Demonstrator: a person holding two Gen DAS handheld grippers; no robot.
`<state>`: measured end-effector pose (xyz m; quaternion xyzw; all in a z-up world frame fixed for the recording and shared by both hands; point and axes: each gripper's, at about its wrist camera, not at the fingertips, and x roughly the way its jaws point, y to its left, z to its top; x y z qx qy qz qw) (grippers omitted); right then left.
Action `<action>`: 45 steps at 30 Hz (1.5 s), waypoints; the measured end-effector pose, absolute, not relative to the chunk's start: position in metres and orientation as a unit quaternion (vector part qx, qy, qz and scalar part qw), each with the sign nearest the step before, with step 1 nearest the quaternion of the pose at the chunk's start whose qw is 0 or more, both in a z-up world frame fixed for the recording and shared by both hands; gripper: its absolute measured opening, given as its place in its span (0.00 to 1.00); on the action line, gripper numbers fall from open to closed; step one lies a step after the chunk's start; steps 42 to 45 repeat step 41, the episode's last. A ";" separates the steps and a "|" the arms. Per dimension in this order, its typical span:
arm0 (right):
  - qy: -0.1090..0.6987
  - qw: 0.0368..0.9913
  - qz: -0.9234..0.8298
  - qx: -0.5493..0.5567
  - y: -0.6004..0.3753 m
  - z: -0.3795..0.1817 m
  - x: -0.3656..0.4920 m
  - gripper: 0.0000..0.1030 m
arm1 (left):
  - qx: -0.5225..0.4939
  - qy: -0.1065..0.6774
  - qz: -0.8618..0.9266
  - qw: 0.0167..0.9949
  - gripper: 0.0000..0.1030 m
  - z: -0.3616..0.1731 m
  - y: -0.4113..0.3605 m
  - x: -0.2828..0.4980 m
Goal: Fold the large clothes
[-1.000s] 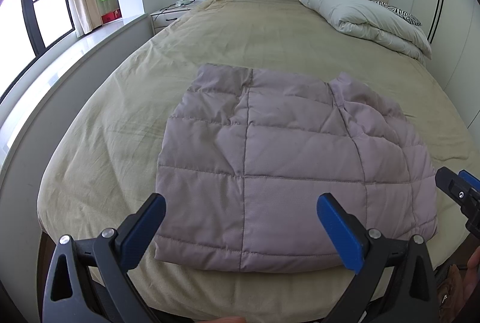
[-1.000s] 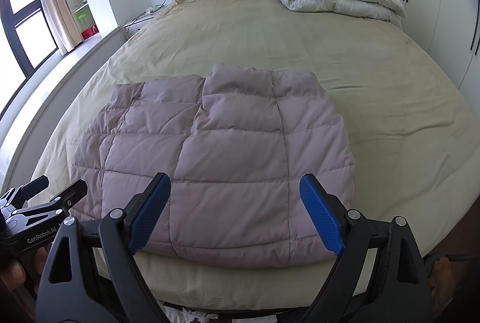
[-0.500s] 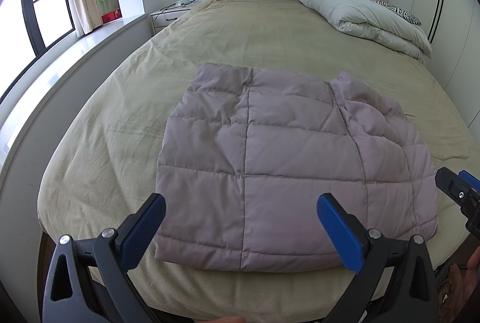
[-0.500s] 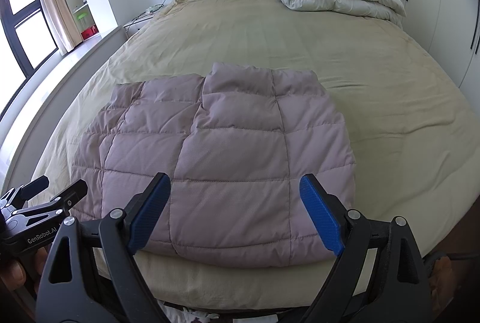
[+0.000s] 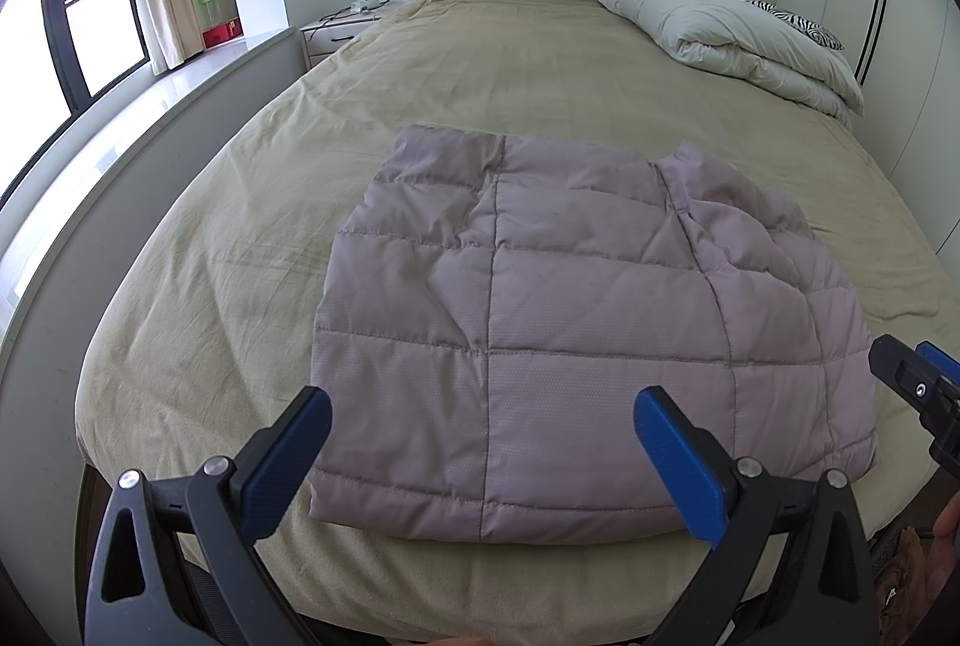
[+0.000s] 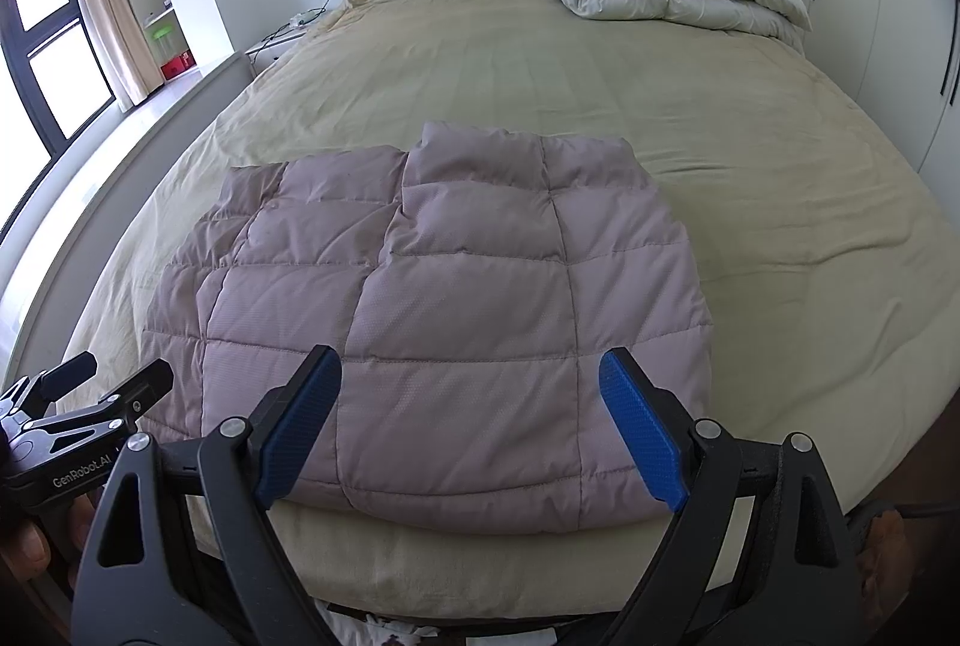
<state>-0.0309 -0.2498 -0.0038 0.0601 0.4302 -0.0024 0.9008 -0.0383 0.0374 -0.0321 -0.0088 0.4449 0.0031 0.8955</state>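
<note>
A mauve quilted puffer garment [image 5: 558, 322] lies folded flat near the foot of the beige bed [image 5: 480, 64]; it also shows in the right wrist view [image 6: 456, 310]. My left gripper [image 5: 480, 454] is open and empty, held above the garment's near hem. My right gripper [image 6: 471, 424] is open and empty, above the near hem toward the garment's right side. The right gripper's tip shows at the right edge of the left wrist view [image 5: 918, 382]; the left gripper shows at the lower left of the right wrist view [image 6: 78, 418].
A folded white duvet [image 5: 738, 34] and a zebra-print pillow [image 5: 804, 22] lie at the head of the bed on the right. A nightstand [image 5: 342, 28] stands at the far left. A pale ledge [image 5: 120, 154] runs along the left under the window.
</note>
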 end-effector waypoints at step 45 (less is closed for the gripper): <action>0.440 0.895 -0.005 0.064 -0.252 -0.017 -0.033 0.86 | -0.004 0.442 -0.004 0.897 1.00 -0.036 0.035 -0.037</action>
